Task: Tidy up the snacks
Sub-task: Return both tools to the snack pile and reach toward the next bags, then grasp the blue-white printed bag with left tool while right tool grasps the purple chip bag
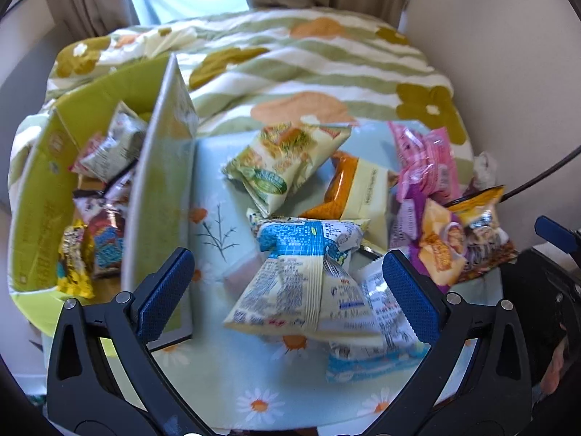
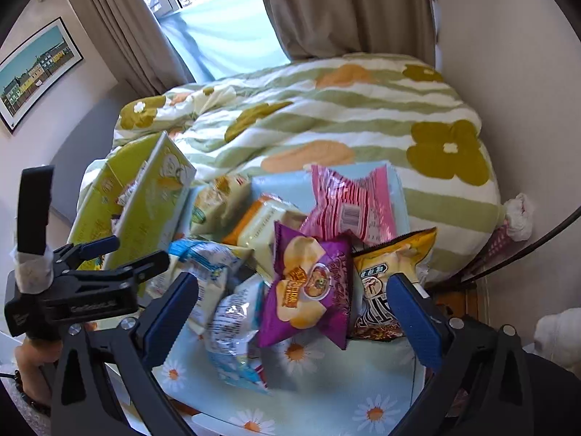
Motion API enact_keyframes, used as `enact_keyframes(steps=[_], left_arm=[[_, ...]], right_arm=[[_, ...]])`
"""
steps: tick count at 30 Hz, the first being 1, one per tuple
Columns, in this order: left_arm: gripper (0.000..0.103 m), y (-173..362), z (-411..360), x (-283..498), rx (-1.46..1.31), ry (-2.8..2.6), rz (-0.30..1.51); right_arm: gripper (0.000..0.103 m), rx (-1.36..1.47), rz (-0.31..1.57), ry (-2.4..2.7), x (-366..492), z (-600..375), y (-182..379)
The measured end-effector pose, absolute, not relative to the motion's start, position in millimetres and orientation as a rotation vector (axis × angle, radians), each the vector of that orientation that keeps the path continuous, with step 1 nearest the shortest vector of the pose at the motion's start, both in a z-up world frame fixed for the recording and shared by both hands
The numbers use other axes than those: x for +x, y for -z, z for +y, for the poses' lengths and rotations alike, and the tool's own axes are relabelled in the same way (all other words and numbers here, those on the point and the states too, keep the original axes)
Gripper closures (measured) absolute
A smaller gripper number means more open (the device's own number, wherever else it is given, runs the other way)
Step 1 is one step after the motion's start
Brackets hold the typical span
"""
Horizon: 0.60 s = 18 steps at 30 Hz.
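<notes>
A pile of snack packets lies on a light-blue daisy cloth [image 1: 218,381]. In the left wrist view a blue-and-white packet [image 1: 301,276] lies between my open left gripper's [image 1: 290,290] fingers. A green box [image 1: 40,196] at the left holds several packets [image 1: 109,149]. In the right wrist view my right gripper [image 2: 294,312] is open over a purple chip bag [image 2: 308,287], with a yellow bag [image 2: 385,279] at the right and a pink packet [image 2: 352,207] behind. The left gripper [image 2: 120,254] shows at the left there.
The green box's open flap [image 1: 159,196] stands up beside the pile. A bed with a green striped flowered duvet [image 2: 326,116] lies beyond. Curtains [image 2: 345,7] and a window are at the back. A dark cable [image 1: 544,170] runs at the right.
</notes>
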<state>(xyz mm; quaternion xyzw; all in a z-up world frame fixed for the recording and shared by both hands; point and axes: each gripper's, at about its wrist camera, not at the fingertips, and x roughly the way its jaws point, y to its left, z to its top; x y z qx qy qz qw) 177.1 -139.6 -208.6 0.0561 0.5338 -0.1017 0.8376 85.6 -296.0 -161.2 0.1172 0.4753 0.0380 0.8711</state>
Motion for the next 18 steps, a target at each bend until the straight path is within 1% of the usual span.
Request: enact_keyframes(steps=[6, 11, 12, 14, 16, 17, 18], left_arm=[[0.001, 244, -148, 185, 0.130, 0.178, 1.189], [0.005, 263, -145, 190, 0.107, 0.147, 1.221], [0.007, 266, -144, 191, 0.101, 0.144, 1.227], [0.015, 271, -143, 192, 0.086, 0.146, 1.240], [0.026, 276, -142, 194, 0.070, 0.164, 1.255], [0.027, 278, -142, 194, 0.067, 0.171, 1.258], [0.031, 277, -142, 195, 0.068, 0.175, 1.254]], right_arm=[[0.000, 0.289, 1.077, -0.107, 107, -304, 202], [0.005, 0.337, 1.123, -0.151, 119, -304, 225], [0.005, 0.342, 1.133, -0.154, 121, -303, 229], [0.006, 0.349, 1.145, -0.155, 125, -303, 235], [0.007, 0.367, 1.154, -0.160, 128, -302, 240], [0.007, 0.372, 1.157, -0.163, 129, -301, 242], [0.007, 0.372, 1.161, -0.166, 131, -299, 244]])
